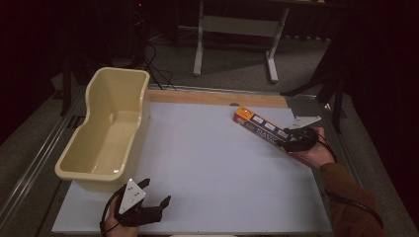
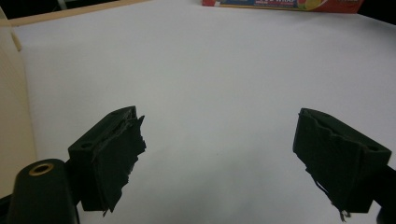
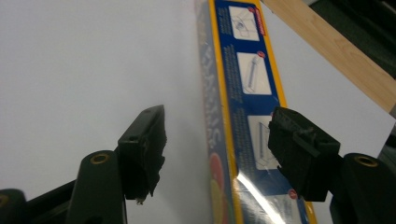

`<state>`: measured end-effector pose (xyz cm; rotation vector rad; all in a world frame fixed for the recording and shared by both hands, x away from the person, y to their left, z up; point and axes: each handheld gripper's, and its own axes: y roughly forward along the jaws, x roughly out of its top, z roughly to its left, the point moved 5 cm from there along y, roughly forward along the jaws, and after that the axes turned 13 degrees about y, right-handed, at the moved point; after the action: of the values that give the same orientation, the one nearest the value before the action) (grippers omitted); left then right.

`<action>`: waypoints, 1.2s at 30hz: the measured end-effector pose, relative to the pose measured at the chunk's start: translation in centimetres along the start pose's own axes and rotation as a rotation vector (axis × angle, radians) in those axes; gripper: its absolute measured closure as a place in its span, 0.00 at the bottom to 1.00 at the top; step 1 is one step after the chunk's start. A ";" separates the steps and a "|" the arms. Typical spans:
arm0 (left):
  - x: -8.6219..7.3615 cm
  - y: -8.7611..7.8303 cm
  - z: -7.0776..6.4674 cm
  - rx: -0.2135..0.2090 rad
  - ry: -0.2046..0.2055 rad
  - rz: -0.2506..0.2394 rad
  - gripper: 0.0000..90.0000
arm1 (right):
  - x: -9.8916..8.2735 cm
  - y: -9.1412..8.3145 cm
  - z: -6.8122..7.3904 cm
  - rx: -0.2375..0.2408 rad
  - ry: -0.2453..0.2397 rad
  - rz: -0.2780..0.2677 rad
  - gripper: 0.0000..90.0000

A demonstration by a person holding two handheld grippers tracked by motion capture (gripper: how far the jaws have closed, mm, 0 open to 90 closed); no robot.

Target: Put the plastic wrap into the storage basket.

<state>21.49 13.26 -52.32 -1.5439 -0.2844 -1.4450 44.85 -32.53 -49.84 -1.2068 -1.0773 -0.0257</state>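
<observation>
A long blue, yellow and orange wrap box (image 1: 261, 129) lies flat on the white board at the right, running diagonally. My right gripper (image 1: 292, 143) is at the box's near end, held in a hand with a brown sleeve. In the right gripper view the box (image 3: 243, 93) runs up between the jaws of this gripper (image 3: 217, 135); the left pad stands clear of the box's side, so the gripper is open. My left gripper (image 1: 157, 191) rests at the board's near left edge, open wide with nothing between its fingers (image 2: 219, 135). The left gripper view catches the box (image 2: 280, 3) at the far edge.
A cream plastic tub (image 1: 143, 94) stands at the board's left side, its wall (image 2: 11, 116) beside my left gripper. A wooden strip (image 1: 212, 97) borders the far edge of the white board (image 1: 207, 168). A white desk frame (image 1: 237, 24) stands on the carpet beyond.
</observation>
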 end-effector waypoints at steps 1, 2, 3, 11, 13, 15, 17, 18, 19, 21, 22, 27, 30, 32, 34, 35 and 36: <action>0.0 0.0 0.0 0.000 -0.002 -0.002 0.17 | -0.1 0.2 -0.3 0.004 0.006 0.005 0.39; 0.0 0.0 0.0 0.000 -0.002 -0.002 0.17 | -0.1 0.2 -0.3 0.004 0.006 0.005 0.39; 0.0 0.1 0.1 -0.003 -0.005 -0.002 0.17 | -0.1 0.3 -0.4 0.004 0.007 0.007 0.38; 0.0 0.4 -0.2 -0.012 0.014 0.009 0.17 | 0.6 1.2 -1.8 -0.016 0.027 0.025 0.35; 0.1 0.4 -0.3 -0.016 0.014 0.005 0.17 | 0.6 1.3 -2.0 -0.010 0.041 0.030 0.35; 0.1 0.3 -0.3 -0.018 0.020 0.003 0.17 | 0.8 1.7 -2.3 0.009 0.067 0.051 0.32; 0.1 0.3 -0.3 -0.018 0.017 0.001 0.17 | 0.7 2.0 -2.6 0.016 0.082 0.072 0.30; 0.1 0.3 -0.3 -0.019 0.016 0.000 0.17 | 0.7 2.2 -2.7 0.020 0.087 0.084 0.30; 0.1 0.3 -0.3 -0.019 0.015 -0.001 0.17 | 0.7 2.4 -2.8 0.024 0.096 0.094 0.30; 0.1 0.3 -0.2 -0.015 0.007 -0.004 0.17 | 0.7 2.8 -3.2 0.035 0.117 0.110 0.30; 0.1 0.3 -0.2 -0.014 0.007 -0.003 0.17 | 0.7 2.9 -3.4 0.037 0.128 0.111 0.30; 0.0 0.2 -0.2 -0.015 0.003 -0.001 0.17 | 0.5 3.9 -3.9 0.056 0.154 0.144 0.27; -0.1 0.2 -0.1 -0.018 0.001 0.001 0.17 | 0.4 4.7 -3.8 0.050 0.151 0.167 0.29; -0.1 0.2 -0.1 -0.017 0.001 0.002 0.17 | 0.4 5.0 -3.8 0.038 0.152 0.178 0.31; -0.1 0.2 -0.1 -0.015 0.001 0.001 0.17 | 0.3 5.2 -3.7 0.050 0.157 0.186 0.35; -0.1 0.2 0.0 -0.011 -0.001 0.001 0.17 | 0.3 5.6 -3.5 0.044 0.151 0.207 0.34; -0.1 0.2 0.0 -0.012 -0.004 0.002 0.17 | 0.4 5.7 -3.5 0.043 0.147 0.210 0.34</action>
<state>21.58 13.21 -52.51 -1.5564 -0.2769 -1.4450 50.41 -32.58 -53.61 -1.2538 -0.8162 0.0697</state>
